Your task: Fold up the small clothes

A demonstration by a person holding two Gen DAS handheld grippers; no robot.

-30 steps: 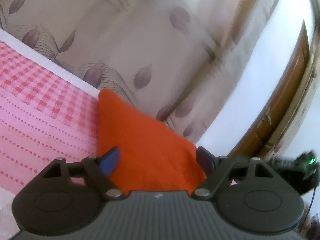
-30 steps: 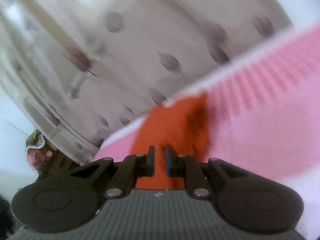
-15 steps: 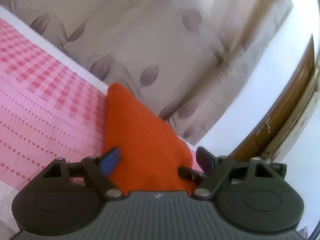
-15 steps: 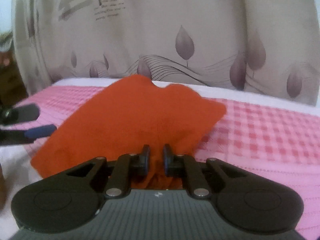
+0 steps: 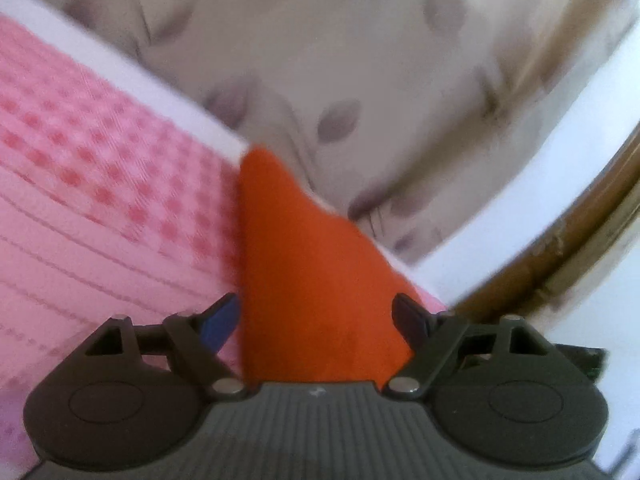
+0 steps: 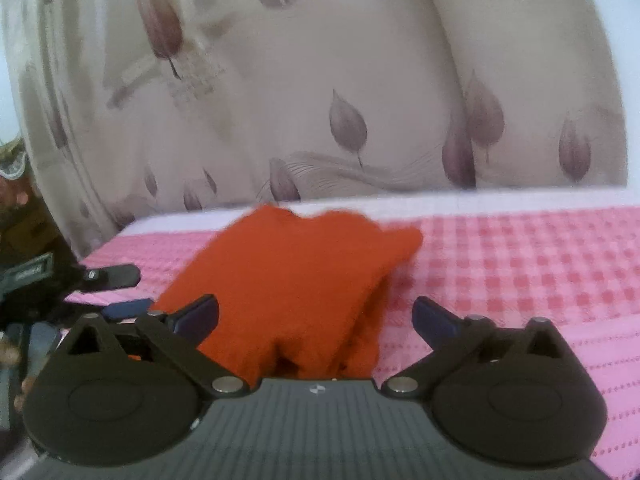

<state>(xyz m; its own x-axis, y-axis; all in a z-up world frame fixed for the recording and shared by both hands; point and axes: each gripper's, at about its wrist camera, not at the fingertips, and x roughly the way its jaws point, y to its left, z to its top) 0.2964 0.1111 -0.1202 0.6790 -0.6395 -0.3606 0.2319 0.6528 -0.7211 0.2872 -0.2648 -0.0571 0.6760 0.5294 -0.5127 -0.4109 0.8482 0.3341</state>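
Note:
An orange cloth (image 6: 296, 280) lies folded over on the pink checked bedspread (image 6: 520, 264). My right gripper (image 6: 316, 316) is open, its fingers spread either side of the cloth's near edge, holding nothing. My left gripper (image 5: 316, 316) is open too, with the same orange cloth (image 5: 304, 264) between its spread fingers. The left gripper's fingertips (image 6: 120, 276) show at the left edge of the right wrist view, beside the cloth.
A beige curtain with leaf prints (image 6: 340, 100) hangs behind the bed. The bedspread's white border (image 5: 120, 68) runs along the far edge. A wooden door frame (image 5: 580, 232) stands at the right in the left wrist view.
My right gripper was shut on the orange cloth and has opened and let it go. The cloth now rests on the bedspread. The left gripper stays open and has shifted slightly.

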